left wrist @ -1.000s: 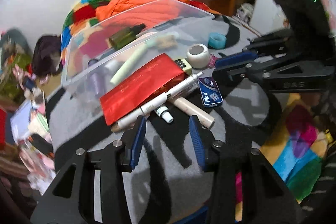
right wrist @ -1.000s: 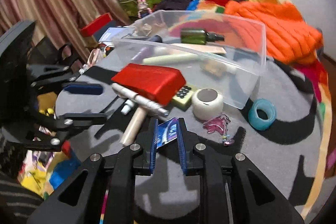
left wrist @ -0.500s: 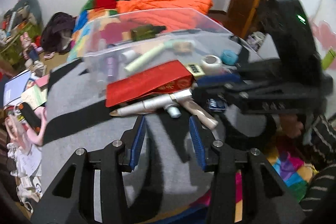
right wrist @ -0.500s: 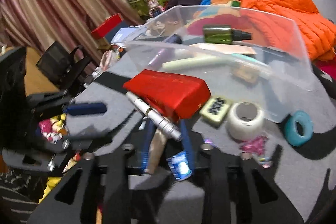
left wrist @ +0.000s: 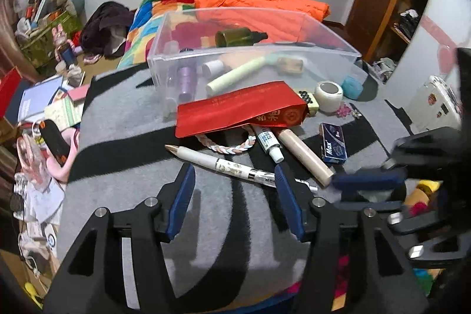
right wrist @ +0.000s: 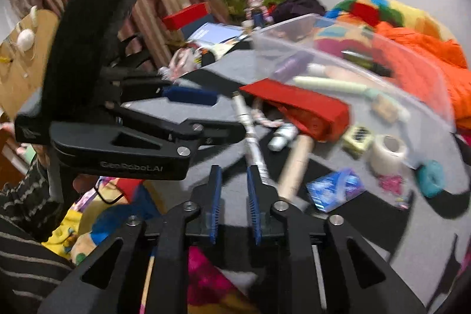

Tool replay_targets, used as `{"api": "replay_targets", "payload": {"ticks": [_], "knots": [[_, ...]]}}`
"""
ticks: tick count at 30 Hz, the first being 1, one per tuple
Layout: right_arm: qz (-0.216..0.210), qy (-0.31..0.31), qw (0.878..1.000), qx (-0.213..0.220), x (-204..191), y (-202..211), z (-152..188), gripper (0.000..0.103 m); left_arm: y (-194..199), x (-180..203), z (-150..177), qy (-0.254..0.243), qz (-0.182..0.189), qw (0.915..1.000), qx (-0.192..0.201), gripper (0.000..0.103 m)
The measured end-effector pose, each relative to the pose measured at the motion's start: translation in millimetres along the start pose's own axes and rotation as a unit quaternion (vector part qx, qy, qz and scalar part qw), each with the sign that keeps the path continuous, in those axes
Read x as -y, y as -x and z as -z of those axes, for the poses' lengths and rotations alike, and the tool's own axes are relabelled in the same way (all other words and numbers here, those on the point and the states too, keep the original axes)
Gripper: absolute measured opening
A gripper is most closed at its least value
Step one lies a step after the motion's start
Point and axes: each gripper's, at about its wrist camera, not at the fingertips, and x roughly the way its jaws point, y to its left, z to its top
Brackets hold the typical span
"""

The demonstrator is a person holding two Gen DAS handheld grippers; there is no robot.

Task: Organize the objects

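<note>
A clear plastic bin [left wrist: 323, 49] [right wrist: 382, 72] stands on the grey and black blanket, holding a green bottle [left wrist: 238, 37], a pale green tube [left wrist: 238, 74] and a purple bottle [left wrist: 185, 78]. In front lie a red pouch [left wrist: 235, 110] [right wrist: 297, 105], a white pen [left wrist: 235, 166] [right wrist: 250, 131], a beige stick [left wrist: 306, 156], a small glue tube [left wrist: 269, 141], a blue Max box [left wrist: 334, 143] [right wrist: 335, 190] and a white tape roll [left wrist: 328, 91]. My left gripper [left wrist: 234, 181] is open just short of the pen. My right gripper [right wrist: 232, 175] is open and empty beside the pen's end.
A teal ring [left wrist: 351, 87], a pink clip [left wrist: 344, 109] and a braided cord [left wrist: 229, 147] lie near the bin. An orange jacket [left wrist: 259, 1] lies on the colourful bedding behind. Clutter and books [left wrist: 38, 99] cover the floor to the left.
The right gripper let go of the blue Max box, which now lies on the blanket, and swung left toward the pen. The left gripper view shifted; the pen lies apart from the red pouch.
</note>
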Motion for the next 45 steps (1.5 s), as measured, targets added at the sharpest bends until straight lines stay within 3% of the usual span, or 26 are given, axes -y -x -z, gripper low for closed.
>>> {"api": "replay_targets", "payload": {"ticks": [4, 10, 12, 16, 18, 24, 28, 32, 34, 45], "knots": [[0.058, -0.047, 0.997, 0.018, 31.0, 20.3, 7.2, 0.036, -15.2, 3.0, -5.3, 0.036, -0.012, 0.9992, -0.009, 0.062], [0.116, -0.141, 0.983, 0.006, 68.9, 12.5, 12.7, 0.038, -32.0, 7.9, -1.0, 0.045, -0.075, 0.9961, -0.015, 0.062], [0.115, -0.149, 0.982, 0.007, 70.0, 6.4, 11.1, 0.038, -33.2, 8.7, 5.6, 0.035, -0.074, 0.9964, -0.023, 0.051], [0.126, -0.155, 0.980, -0.005, 61.9, -11.9, 6.7, 0.052, -21.8, 1.1, 16.5, 0.035, -0.066, 0.9969, -0.022, 0.043], [0.136, -0.156, 0.978, -0.006, 57.9, -17.8, 6.7, 0.054, -15.7, -4.3, 22.5, 0.037, -0.066, 0.9969, -0.022, 0.037], [0.187, -0.134, 0.973, 0.001, 47.7, -22.5, 11.5, 0.049, 0.1, -20.7, 38.8, 0.040, -0.062, 0.9972, -0.014, 0.033], [0.205, -0.134, 0.970, 0.002, 50.6, -16.9, 14.6, 0.027, 1.1, -25.7, 40.1, 0.042, -0.054, 0.9977, -0.003, 0.031], [0.196, -0.148, 0.969, 0.008, 55.6, -12.0, 16.7, 0.026, -5.1, -26.7, 34.6, 0.042, -0.050, 0.9978, 0.011, 0.023], [0.197, -0.149, 0.969, 0.010, 54.4, -10.0, 18.6, 0.026, -7.0, -27.6, 32.3, 0.042, -0.048, 0.9978, 0.016, 0.011], [0.175, -0.153, 0.972, 0.039, 43.7, 20.4, 26.1, 0.026, 19.9, -25.5, 54.4, 0.046, -0.025, 0.9981, 0.032, 0.010]]}}
